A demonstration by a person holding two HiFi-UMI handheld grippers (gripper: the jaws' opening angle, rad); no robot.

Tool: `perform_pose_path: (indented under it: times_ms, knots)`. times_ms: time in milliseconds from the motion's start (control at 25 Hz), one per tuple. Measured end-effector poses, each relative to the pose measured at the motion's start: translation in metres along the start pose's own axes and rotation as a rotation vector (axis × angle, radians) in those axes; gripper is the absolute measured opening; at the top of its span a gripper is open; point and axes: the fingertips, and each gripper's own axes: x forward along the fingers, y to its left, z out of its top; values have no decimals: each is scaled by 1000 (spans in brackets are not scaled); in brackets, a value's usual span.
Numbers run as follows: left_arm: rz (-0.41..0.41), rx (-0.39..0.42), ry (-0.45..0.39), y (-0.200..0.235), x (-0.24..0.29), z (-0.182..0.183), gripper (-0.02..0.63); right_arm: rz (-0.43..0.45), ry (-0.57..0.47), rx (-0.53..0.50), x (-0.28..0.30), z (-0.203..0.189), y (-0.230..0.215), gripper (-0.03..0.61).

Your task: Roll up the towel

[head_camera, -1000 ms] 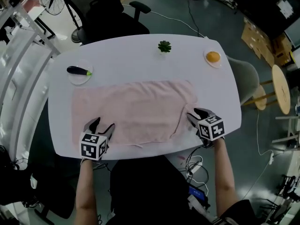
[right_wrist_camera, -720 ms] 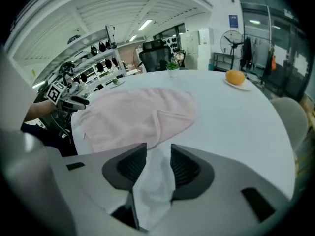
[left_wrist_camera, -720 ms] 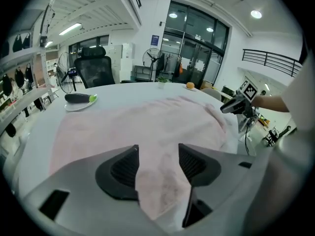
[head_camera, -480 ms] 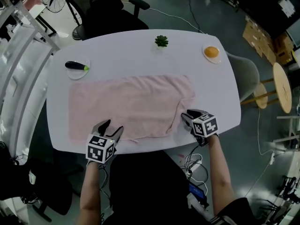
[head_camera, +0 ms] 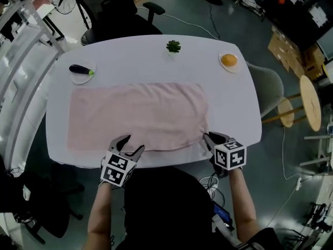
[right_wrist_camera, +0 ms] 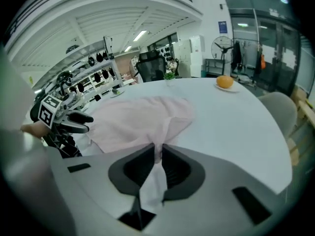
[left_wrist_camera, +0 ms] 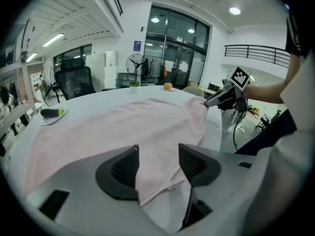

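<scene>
Entry. The pink towel lies spread flat, long side across the white counter, with its near hem along the counter's near rim. I read this as the starting layout for a roll: the full length is open and the near edge is within reach of both tools.

Right claw: narrow, pads pinched on the towel's near right corner, with a strip of cloth hanging down through the jaws. These jaws have just been closing with the cloth between them.

Left claw: wide. The near hem, left of its middle, lies between the jaws and brushes one pad, but it is not pinched. Its jaws have just been narrowing a little.

My judgement is that the right side is secured first, so the hem stays taut while the left takes its bite. The roll itself has not begun.

Surface: smooth, with rounded corners. Along the far side, well apart from the towel, are an eggplant on a small plate, a small green plant and an orange on a plate.

Room: open workshop floor. There is a black office chair beyond the counter, and a grey chair and a round wooden stool to the right.
</scene>
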Motion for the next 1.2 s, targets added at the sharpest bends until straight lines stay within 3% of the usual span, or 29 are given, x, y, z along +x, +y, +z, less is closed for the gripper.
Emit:
perform_pose_path:
  times_ms: [320, 520, 640, 720, 1000, 1200]
  knots:
    - [-129, 147, 11, -62, 19, -1, 276, -83, 68, 180, -9, -74, -8, 77]
    - [-187, 204, 32, -91, 0, -14, 276, -180, 68, 186, -10, -89, -22, 161]
    - [-199, 262, 52, -103, -13, -24, 276, -187, 13, 122, -27, -82, -24, 215]
    - [-196, 321, 64, -109, -18, -32, 265, -188, -8, -19, -39, -78, -22, 215]
    - [-159, 609, 71, -132, -10, -29, 229, -144, 97, -734, -45, -51, -8, 218]
    - [-163, 670, 81, -154, 17, -7, 224, 3, 199, -1137, -34, -37, -15, 221]
